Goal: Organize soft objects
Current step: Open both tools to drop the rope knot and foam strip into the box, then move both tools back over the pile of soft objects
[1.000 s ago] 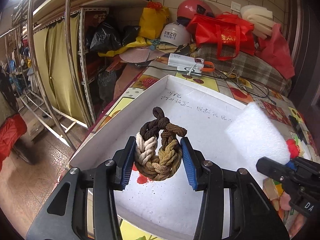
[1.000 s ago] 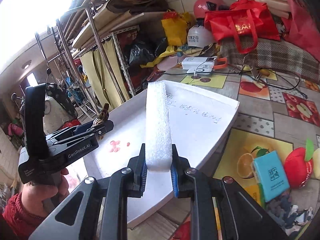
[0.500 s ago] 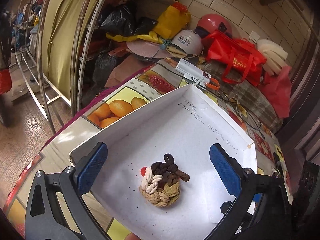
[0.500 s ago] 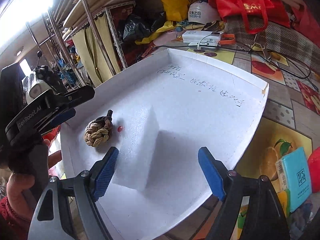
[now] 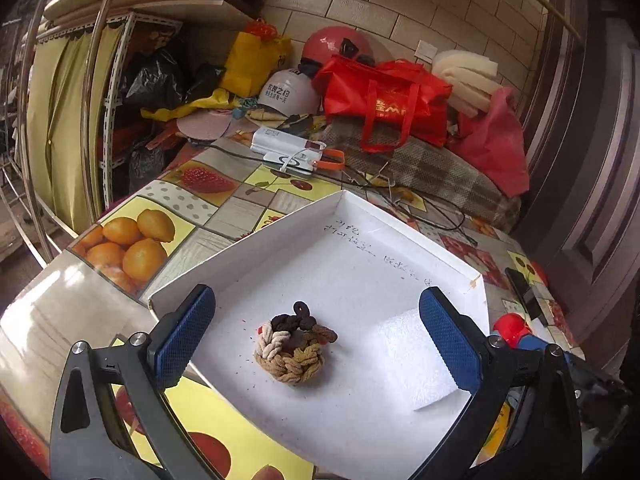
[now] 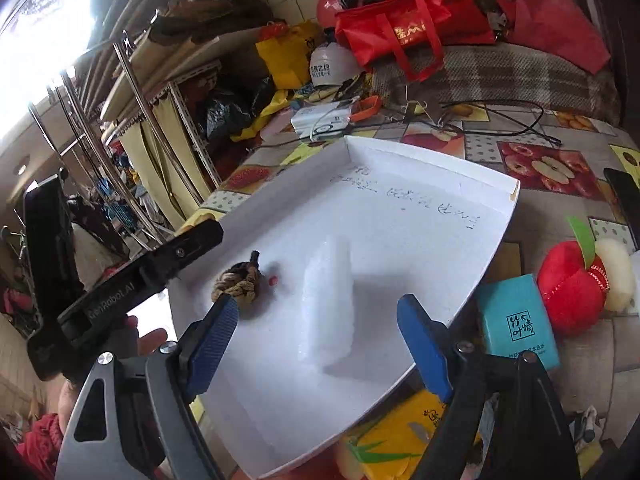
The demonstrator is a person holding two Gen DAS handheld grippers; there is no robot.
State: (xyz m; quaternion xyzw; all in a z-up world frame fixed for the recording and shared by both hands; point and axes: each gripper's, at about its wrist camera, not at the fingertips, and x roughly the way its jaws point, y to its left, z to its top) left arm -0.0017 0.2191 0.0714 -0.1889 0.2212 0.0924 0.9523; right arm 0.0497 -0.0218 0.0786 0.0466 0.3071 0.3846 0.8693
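Note:
A braided rope ball (image 5: 293, 348) in cream, tan and brown lies in the white shallow box (image 5: 280, 240). It also shows in the right wrist view (image 6: 238, 282). A white foam block (image 5: 416, 356) lies in the box to its right, and stands out in the right wrist view (image 6: 328, 300). My left gripper (image 5: 316, 340) is open and empty, held above and behind the rope ball. My right gripper (image 6: 316, 332) is open and empty, just behind the foam block. The box (image 6: 440, 168) rests on the fruit-print table.
A red plush apple (image 6: 572, 284), a teal box (image 6: 518, 320) and a yellow packet (image 6: 400, 436) lie right of the box. A phone (image 5: 522, 292) lies near the table's right edge. Power bank, cables (image 5: 292, 152), helmets and red bags (image 5: 384, 96) crowd the back.
Both grippers opened, letting the rope ball and the foam block down into the box, then drew back from them.

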